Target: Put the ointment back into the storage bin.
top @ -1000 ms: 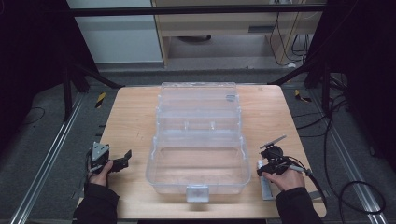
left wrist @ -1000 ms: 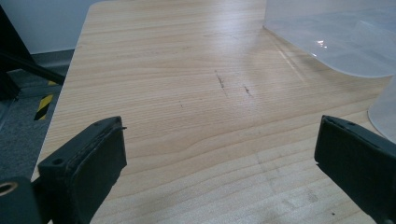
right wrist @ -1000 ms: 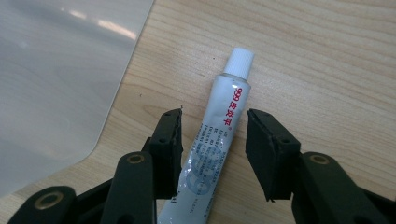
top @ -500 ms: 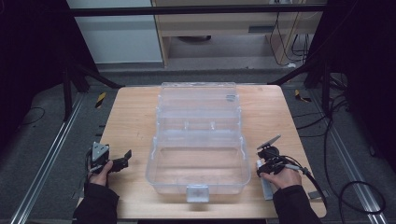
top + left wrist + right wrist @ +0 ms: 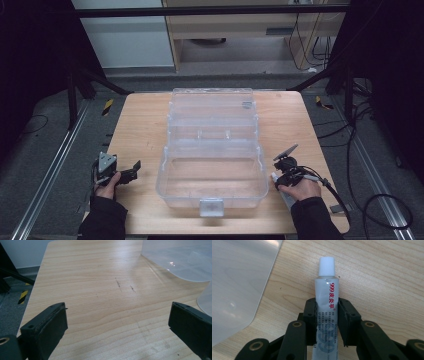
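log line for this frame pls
left gripper: open, empty, over table | right gripper: shut on white tube, cap forward | clear plastic box: open, looks empty, centre

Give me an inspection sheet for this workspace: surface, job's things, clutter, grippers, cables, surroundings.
Surface: light wooden table, a few small dark scuffs in the left gripper view.
Job's things: clear plastic box at the table's middle, lid open toward the far side, nothing seen inside; white tube with a white cap and red print.
Clutter: nothing seen.
Grippers: left gripper open, holding nothing, left of the box; right gripper shut on the tube, right of the box.
Cables: a black cable trails from the right gripper; more cables on the floor at right.
Surroundings: grey floor, metal rails on both sides, black frame posts, cabinet behind.
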Demonstrator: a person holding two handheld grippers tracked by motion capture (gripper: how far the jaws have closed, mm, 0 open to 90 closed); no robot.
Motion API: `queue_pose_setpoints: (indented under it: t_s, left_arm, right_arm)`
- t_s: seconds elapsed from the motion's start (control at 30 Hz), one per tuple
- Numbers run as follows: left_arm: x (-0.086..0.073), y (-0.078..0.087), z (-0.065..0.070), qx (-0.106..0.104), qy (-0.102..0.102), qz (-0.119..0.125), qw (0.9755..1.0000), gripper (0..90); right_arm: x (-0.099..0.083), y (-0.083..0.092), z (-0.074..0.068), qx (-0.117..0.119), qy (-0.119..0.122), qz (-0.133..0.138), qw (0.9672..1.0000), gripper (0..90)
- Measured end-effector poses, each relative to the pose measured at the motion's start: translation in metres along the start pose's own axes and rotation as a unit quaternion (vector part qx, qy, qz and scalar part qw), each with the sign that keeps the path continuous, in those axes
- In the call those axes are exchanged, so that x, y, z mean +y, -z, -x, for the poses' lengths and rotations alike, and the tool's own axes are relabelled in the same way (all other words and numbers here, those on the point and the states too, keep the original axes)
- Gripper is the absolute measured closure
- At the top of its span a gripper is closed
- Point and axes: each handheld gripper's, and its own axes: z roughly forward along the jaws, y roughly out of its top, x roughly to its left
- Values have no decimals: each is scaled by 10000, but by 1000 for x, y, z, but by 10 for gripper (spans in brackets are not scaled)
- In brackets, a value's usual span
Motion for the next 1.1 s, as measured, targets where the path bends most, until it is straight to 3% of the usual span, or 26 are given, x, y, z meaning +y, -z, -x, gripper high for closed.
queue_pose_setpoints:
  t_s: [0.13,0.4,0.47,0.67,0.87,0.9,0.93,1.0,1.03,1.07,1.1]
  left_arm:
    - [0,0,0,3,7,-14,10000,16]
    - [0,0,0,16,9,-23,10000,16]
    - [0,0,0,21,9,-32,10000,16]
    - [0,0,0,10,23,-24,10000,16]
    - [0,0,0,-1,1,-18,10000,16]
    - [0,0,0,-1,1,-18,10000,16]
    - [0,0,0,-1,3,-16,10000,16]
    - [0,0,0,-6,4,-12,10000,16]
    - [0,0,0,-7,9,-11,10000,16]
    - [0,0,0,-7,9,-12,10000,16]
    - [0,0,0,-8,7,-12,10000,16]
  right_arm:
    - [0,4,1,68,22,74,9999,698]
    - [-5,27,12,204,-81,501,9985,698]
    - [-8,35,16,314,-91,745,9967,698]
    - [-9,45,19,322,-58,1062,9938,699]
    - [-6,68,18,388,112,1626,9859,699]
    - [-6,68,18,388,112,1626,9859,699]
    - [-5,77,18,436,172,1818,9822,698]
    - [-5,80,18,451,183,1870,9812,698]
    - [-4,84,18,441,218,1929,9800,699]
    - [-3,91,16,466,257,2080,9767,698]
    - [-3,91,16,466,257,2080,9767,698]
